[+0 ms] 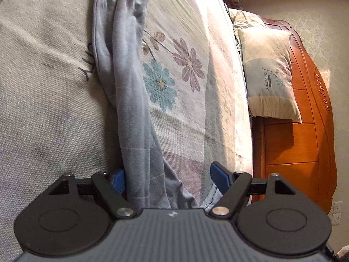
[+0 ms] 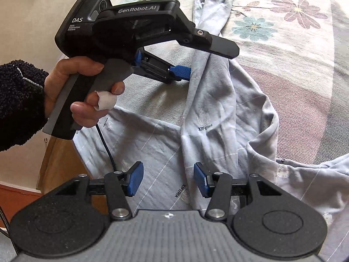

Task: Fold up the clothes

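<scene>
A pale blue garment (image 2: 218,131) lies on the bed (image 1: 54,87), its long sleeve (image 1: 130,87) stretched across the flowered sheet (image 1: 185,65) toward the far edge. The left gripper (image 1: 168,180) stands spread, the sleeve passing between its blue pads (image 1: 118,180) and touching the left one; the right pad is clear. The right gripper (image 2: 168,180) hangs spread above the garment's body, pinching nothing. A hand (image 2: 82,91) holds the left tool. Bare sheet lies open on both sides of the sleeve; a pillow (image 1: 268,72) leans against the wooden headboard (image 1: 305,131).
</scene>
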### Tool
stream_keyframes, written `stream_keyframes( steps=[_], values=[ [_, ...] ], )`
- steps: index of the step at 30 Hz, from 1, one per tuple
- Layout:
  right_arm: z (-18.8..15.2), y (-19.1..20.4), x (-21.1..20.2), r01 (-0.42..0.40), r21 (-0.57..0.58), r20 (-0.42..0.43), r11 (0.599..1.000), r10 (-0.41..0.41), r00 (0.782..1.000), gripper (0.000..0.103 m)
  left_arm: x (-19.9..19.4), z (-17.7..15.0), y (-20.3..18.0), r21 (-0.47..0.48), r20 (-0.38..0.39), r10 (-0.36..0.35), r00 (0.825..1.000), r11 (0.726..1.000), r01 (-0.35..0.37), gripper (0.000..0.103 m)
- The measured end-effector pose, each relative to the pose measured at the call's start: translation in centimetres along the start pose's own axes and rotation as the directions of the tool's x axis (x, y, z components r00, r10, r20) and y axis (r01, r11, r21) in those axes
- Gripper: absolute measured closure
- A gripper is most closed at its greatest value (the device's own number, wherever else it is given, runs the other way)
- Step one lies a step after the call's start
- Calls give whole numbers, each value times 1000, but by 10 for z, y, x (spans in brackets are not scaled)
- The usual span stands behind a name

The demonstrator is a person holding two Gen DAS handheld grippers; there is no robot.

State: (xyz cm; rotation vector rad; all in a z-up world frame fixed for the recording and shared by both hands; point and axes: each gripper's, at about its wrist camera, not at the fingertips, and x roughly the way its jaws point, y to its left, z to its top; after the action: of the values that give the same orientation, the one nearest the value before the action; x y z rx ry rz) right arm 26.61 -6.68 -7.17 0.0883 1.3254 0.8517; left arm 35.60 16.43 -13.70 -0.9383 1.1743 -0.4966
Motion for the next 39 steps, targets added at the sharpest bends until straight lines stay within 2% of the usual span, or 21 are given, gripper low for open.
stream_keyframes(
  steps=[1, 3, 4, 5, 6, 8, 9, 12, 14, 18, 21, 23, 25, 29, 32, 39],
  values=[
    [1, -1, -1, 2, 3, 2, 1000, -2, 1000, 47, 2, 1, 0, -14, 10, -6, 1000, 1000, 6, 27],
    [1, -1, -3, 6, 7, 1, 1000, -6, 1000, 47, 5, -1, 0, 25, 8, -12, 1000, 1000, 12, 27],
    [0, -1, -4, 8, 8, 1, 1000, -8, 1000, 47, 4, -2, -1, 45, 2, -1, 1000, 999, 1, 33],
    [0, -1, -5, 10, 10, 0, 1000, -10, 1000, 47, 2, -3, 1, 47, -6, 26, 1000, 999, -25, 48],
    [0, -1, -7, 12, 12, -1, 1000, -12, 1000, 47, 0, -4, 2, 50, -14, 52, 999, 997, -51, 56],
    [-1, -1, -9, 15, 15, -2, 1000, -15, 1000, 46, -3, -6, 12, 32, -29, 95, 995, 995, -94, 90],
    [-2, -1, -10, 17, 17, -3, 1000, -17, 1000, 46, -3, -7, 13, 40, -29, 112, 993, 993, -111, 94],
    [-4, -5, -15, 28, 27, -5, 999, -28, 1000, 46, -2, -8, 6, 62, -24, 170, 985, 984, -169, 94],
    [-7, -9, -19, 38, 39, -3, 999, -38, 999, 46, -4, -11, -10, 119, -16, 211, 977, 971, -208, 100],
    [-17, -17, -32, 49, 47, 3, 998, -49, 999, 47, -26, -19, -31, 138, 28, 199, 980, 970, -201, 100],
    [-24, -20, -41, 68, 39, -1, 997, -68, 998, 46, -42, -26, -43, 163, 49, 243, 969, 955, -248, 100],
    [-31, -19, -44, 90, 6, -12, 996, -90, 996, 47, -51, -32, -49, 177, 60, 269, 961, 945, -276, 100],
    [-39, -17, -48, 114, -37, -25, 993, -115, 993, 47, -56, -39, -55, 218, 69, 345, 936, 911, -351, 100],
    [-59, -10, -54, 173, -162, -53, 971, -184, 982, 48, -67, -54, -57, 198, 86, 386, 918, 897, -396, 100],
    [-79, -2, -49, 196, -275, -91, 941, -229, 969, 57, -76, -65, -62, 185, 109, 406, 907, 888, -420, 100],
    [-117, -4, -63, 204, -344, -144, 916, -266, 953, 61, -94, -93, -74, 155, 128, 461, 878, 865, -477, 100]
  ],
)
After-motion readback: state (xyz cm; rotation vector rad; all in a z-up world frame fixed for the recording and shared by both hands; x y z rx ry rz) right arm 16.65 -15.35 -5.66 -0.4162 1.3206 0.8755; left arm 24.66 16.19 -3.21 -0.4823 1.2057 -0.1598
